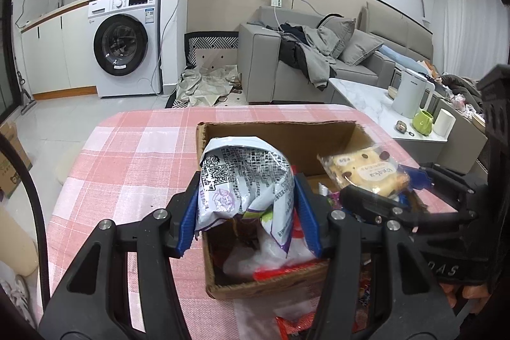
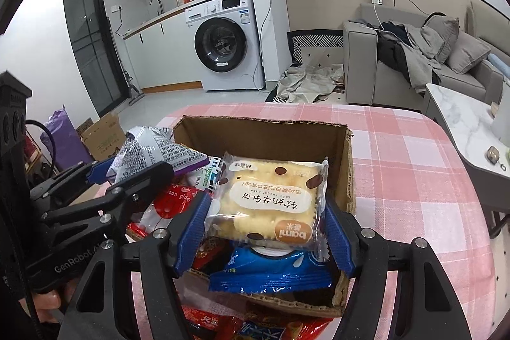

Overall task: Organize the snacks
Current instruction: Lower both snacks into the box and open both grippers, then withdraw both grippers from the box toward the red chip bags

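Observation:
An open cardboard box [image 1: 280, 129] [image 2: 264, 126] stands on the pink checked tablecloth, with several snack packs inside. My left gripper [image 1: 247, 215] is shut on a crumpled white and purple snack bag [image 1: 245, 177], held over the box's left part. My right gripper [image 2: 266, 231] is shut on a clear-wrapped yellow cake pack [image 2: 271, 199], held over the box's near right side. That cake pack [image 1: 366, 171] and right gripper also show at right in the left wrist view. The white bag [image 2: 153, 152] and left gripper show at left in the right wrist view. A blue pack [image 2: 271, 271] lies beneath the cake.
Red snack packs [image 2: 204, 324] lie on the cloth in front of the box. Beyond the table stand a washing machine [image 1: 127, 43], a grey sofa [image 1: 302, 59] with clothes, and a marble side table [image 1: 382, 107] bearing a white kettle and a green cup.

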`<state>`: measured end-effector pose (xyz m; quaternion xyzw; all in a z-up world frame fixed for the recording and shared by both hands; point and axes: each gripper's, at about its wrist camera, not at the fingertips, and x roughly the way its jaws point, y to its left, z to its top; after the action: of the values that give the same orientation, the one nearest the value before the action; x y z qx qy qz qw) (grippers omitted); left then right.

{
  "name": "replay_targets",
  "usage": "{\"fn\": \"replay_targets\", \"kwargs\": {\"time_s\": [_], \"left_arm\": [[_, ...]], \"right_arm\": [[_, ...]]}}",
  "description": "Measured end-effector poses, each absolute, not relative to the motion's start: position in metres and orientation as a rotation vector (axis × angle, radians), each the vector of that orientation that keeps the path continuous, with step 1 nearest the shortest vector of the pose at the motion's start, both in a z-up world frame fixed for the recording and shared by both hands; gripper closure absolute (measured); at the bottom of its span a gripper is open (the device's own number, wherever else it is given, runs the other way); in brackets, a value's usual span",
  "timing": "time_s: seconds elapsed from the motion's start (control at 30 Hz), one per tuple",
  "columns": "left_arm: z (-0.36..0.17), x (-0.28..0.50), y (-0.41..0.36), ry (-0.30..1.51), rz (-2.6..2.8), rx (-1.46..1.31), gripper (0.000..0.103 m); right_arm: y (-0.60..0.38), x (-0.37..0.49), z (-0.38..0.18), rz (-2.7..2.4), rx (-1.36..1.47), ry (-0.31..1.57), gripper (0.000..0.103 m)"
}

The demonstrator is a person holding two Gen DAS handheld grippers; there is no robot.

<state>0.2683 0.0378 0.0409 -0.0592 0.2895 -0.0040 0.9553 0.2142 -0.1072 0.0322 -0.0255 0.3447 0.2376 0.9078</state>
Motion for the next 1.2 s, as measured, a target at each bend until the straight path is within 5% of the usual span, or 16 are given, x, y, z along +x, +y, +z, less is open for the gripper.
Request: {"fn": "replay_targets", "kwargs": {"time_s": [0.33, 0.47, 0.53, 0.77, 0.9, 1.2], "left_arm": [[0.035, 0.285, 0.046, 0.604, -0.005, -0.1, 0.048], [0.037, 0.282, 0.041, 0.614, -0.003, -0.087, 0.039], [0.038, 0.281, 0.041, 0.611, -0.005, -0.085, 0.024], [0.045, 0.268, 0.038, 0.599, -0.025, -0.086, 0.019], [0.048, 0.256, 0.039, 0.599, -0.019, -0.104, 0.001], [0.057, 0.221, 0.048, 0.578, 0.009, -0.116, 0.001]], "right_arm": [[-0.084, 0.195, 0.027, 0.441, -0.238, 0.62, 0.012], [-0.089, 0.194, 0.029, 0.463, -0.217, 0.63, 0.002], [-0.094, 0.194, 0.029, 0.475, -0.201, 0.642, 0.001], [-0.105, 0.186, 0.036, 0.485, -0.176, 0.634, 0.001], [-0.107, 0.183, 0.038, 0.482, -0.158, 0.646, 0.0], [-0.118, 0.165, 0.038, 0.486, -0.126, 0.676, 0.0]]}}
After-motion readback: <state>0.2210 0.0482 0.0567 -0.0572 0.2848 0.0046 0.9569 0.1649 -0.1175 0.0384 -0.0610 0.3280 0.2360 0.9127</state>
